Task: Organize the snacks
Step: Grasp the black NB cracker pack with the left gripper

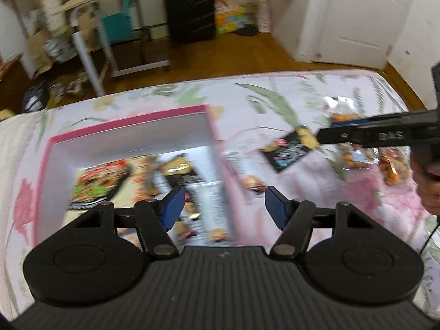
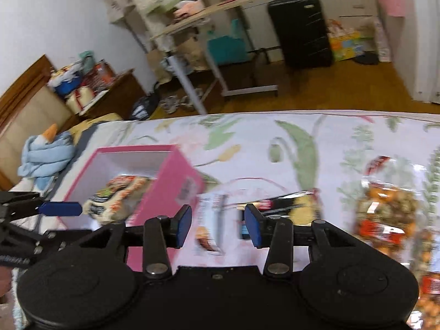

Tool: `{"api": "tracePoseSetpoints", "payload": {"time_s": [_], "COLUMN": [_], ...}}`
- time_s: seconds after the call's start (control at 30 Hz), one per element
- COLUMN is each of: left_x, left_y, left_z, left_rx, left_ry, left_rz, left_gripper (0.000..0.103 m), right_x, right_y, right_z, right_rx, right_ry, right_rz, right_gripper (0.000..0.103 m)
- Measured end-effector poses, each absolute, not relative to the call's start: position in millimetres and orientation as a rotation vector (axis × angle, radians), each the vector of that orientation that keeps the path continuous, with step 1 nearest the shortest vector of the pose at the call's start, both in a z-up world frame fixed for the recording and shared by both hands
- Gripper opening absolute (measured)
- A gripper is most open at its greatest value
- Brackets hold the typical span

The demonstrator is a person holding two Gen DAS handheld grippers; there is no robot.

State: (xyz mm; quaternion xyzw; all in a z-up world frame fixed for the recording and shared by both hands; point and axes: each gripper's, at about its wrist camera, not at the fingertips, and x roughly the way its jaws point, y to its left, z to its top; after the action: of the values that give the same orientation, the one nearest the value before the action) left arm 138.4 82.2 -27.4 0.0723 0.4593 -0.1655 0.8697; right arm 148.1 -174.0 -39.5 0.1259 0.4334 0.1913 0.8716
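A pink box (image 1: 129, 121) (image 2: 170, 181) stands on the flowered bed, with a noodle packet (image 1: 101, 181) (image 2: 121, 195) and other snacks inside. My left gripper (image 1: 224, 206) hovers open over the box's right wall, with nothing between its blue pads. My right gripper (image 2: 218, 225) is open and empty above a white packet (image 2: 211, 220) that lies on the bed. In the left wrist view the right gripper (image 1: 321, 137) reaches in side-on, its tip by a black snack packet (image 1: 288, 151) (image 2: 286, 206). Clear bags of orange snacks (image 1: 357, 156) (image 2: 385, 214) lie to the right.
A hand (image 1: 429, 189) holds the right gripper at the frame edge. Beyond the bed's far edge is a wooden floor with a rolling table (image 2: 209, 11) and a black suitcase (image 1: 189, 8) (image 2: 299, 30). A blue cloth bundle (image 2: 46, 154) lies left of the box.
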Motion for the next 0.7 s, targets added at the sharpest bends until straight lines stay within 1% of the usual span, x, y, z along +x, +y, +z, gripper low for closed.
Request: {"api": "tracePoseSetpoints", "payload": {"time_s": [0.1,0.17,0.3,0.43,0.57,0.7], "left_x": [144,152,173,203,226,238], "left_y": [49,31,2,-19,-30,-35], "left_z": [-38,-50,-75,-107,-136,-160], "left_rx": [0.139,0.105,0.03,-0.019,-0.005,0.026], "left_ry": [0.972,0.971,0.96,0.993,1.016,1.036], "left_rz": [-0.389,-0.385,-0.363,-0.308,-0.231,-0.18], "left_gripper": [0.06,0.055,0.055,0.054,0.055,0.056], "right_x": [156,165,189,211,221,222], "right_y": [-187,-196,-208,-224,-229,-223], "right_z": [-50,-61,-85,-113,-135,-148], "right_rx": [0.229,0.219,0.223,0.286,0.34,0.311], "right_ry": [0.888,0.895,0.919,0.951,0.984,0.998], "right_rz": [0.374,0.357,0.35,0.314,0.314,0.299], "right_gripper": [0.049,0.049,0.049,0.049,0.049,0.049]}}
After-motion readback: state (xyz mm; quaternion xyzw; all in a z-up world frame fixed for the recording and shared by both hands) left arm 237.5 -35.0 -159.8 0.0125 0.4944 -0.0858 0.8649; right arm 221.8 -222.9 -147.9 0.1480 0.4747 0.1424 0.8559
